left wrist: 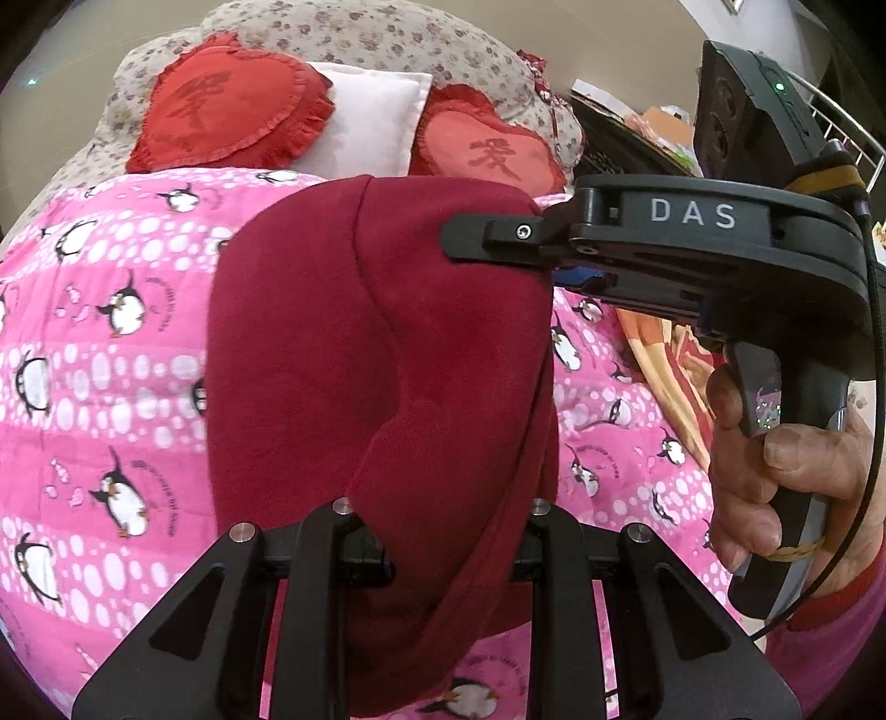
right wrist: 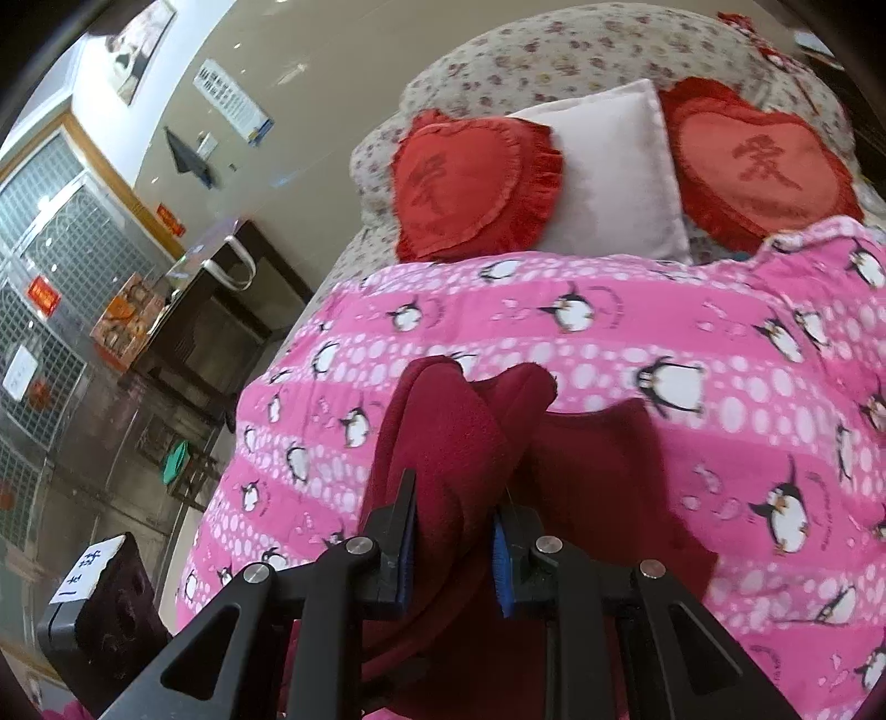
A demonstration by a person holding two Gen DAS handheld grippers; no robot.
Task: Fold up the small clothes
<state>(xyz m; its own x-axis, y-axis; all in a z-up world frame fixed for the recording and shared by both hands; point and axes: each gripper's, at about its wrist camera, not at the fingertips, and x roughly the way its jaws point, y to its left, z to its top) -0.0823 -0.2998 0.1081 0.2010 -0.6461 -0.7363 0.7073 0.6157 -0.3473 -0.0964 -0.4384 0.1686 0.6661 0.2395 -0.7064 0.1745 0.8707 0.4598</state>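
A dark red garment point(left wrist: 376, 354) is being held up over a bed, above the pink penguin quilt point(left wrist: 99, 343), between two hand-held grippers. The left gripper point(left wrist: 437, 554) is clamping the near edge of the garment: its jaws are closed on a thick bunch of cloth, though the fabric is covering the contact itself. The right gripper point(left wrist: 498, 238) is reaching in from the right of the garment and pinching its far upper corner; in the right wrist view, the right gripper point(right wrist: 454, 531) is showing both blue-padded jaws pressing a gathered wad of the same red cloth. The person's right hand point(left wrist: 775, 471) is squeezing the handle. Relative to the quilt, two red heart cushions point(left wrist: 232, 111) and a white pillow point(left wrist: 376, 116) are lying beyond its far edge, against a floral bolster point(left wrist: 387, 33).

Progress, as judged: the garment is appearing doubled and bunched rather than laid flat, so folding is probably at an early or middle stage. No finished, squared stack is showing on the quilt. Laying the piece down, smoothing it and completing the folds are apparently remaining.
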